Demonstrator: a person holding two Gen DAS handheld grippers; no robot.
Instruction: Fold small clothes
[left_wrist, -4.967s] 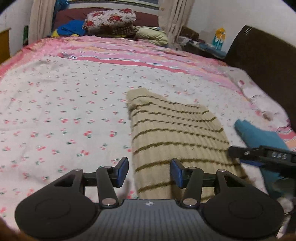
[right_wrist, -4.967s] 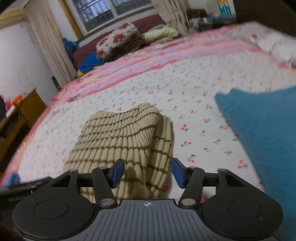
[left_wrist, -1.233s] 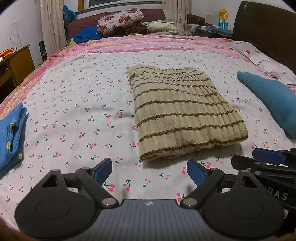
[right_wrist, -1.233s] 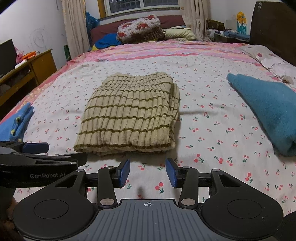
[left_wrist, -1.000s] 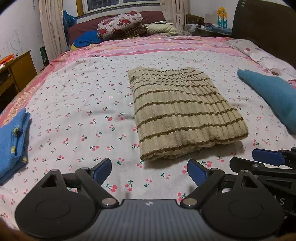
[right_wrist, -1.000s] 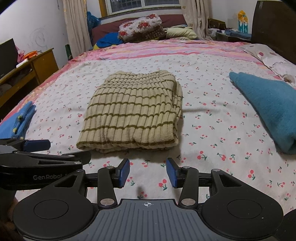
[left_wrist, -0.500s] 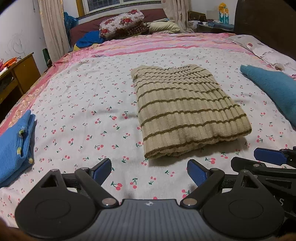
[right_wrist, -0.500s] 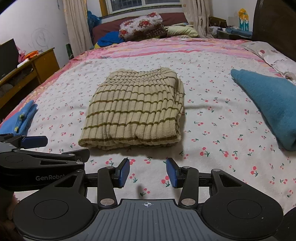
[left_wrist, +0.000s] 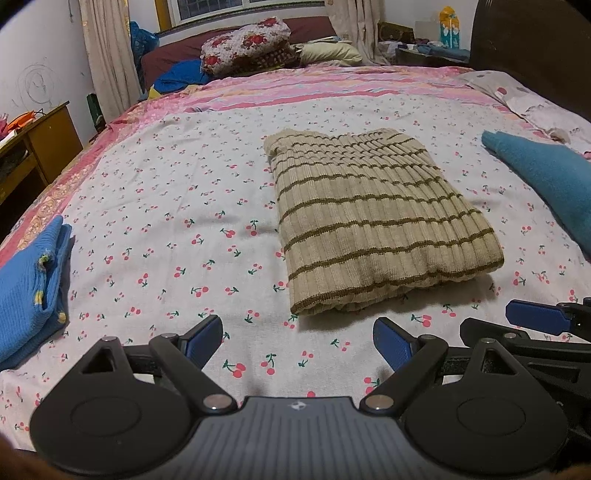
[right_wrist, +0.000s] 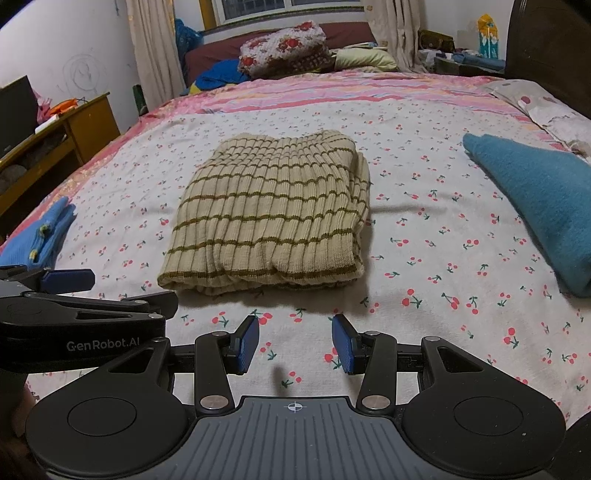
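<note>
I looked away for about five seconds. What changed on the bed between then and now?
Both grippers, left gripper and right gripper, have pulled back from the striped beige sweater and hang open over the bare cherry-print sheet; the left's jaws are wider than before. The sweater stays folded; the teal garment and blue garment lie untouched.

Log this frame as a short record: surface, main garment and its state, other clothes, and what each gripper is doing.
surface: bed with cherry-print sheet
main garment: beige striped sweater, folded into a flat rectangle, lying free
other clothes: blue garment folded at the left edge; teal garment at the right
left gripper: open wide, empty, short of the sweater
right gripper: open, empty, short of the sweater
</note>
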